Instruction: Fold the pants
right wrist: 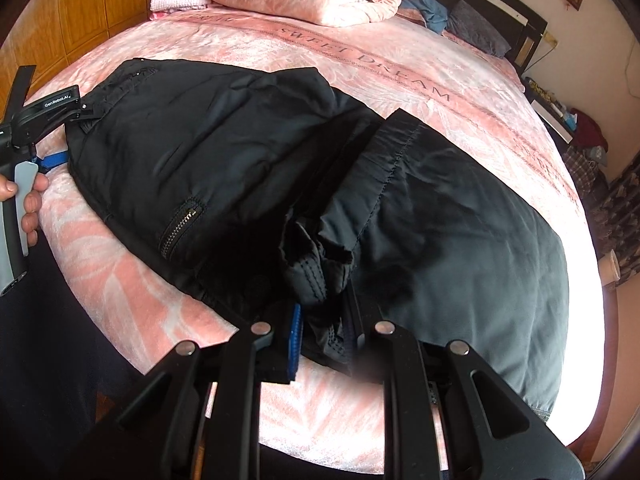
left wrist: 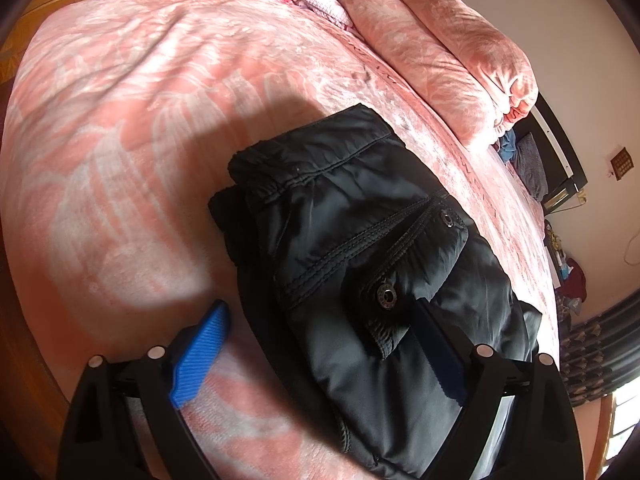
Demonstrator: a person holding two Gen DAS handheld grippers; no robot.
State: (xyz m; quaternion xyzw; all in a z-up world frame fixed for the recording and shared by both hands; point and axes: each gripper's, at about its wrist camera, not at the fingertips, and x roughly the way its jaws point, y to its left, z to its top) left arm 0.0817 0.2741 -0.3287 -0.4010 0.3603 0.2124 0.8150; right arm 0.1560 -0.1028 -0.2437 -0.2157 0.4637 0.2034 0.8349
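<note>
Pants (right wrist: 248, 152), "SWEET DREAM" bedspread (right wrist: 400, 68), "GenRobot.AI" left tongs (right wrist: 60, 136)

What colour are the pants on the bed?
Black. The pants show best in the right wrist view, lying on the pink patterned bedspread.

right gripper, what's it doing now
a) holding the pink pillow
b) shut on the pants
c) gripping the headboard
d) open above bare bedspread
b: in the right wrist view the right gripper has its blue pads closed on a bunched black edge of the pants, which lie on the pink bedspread.
</note>
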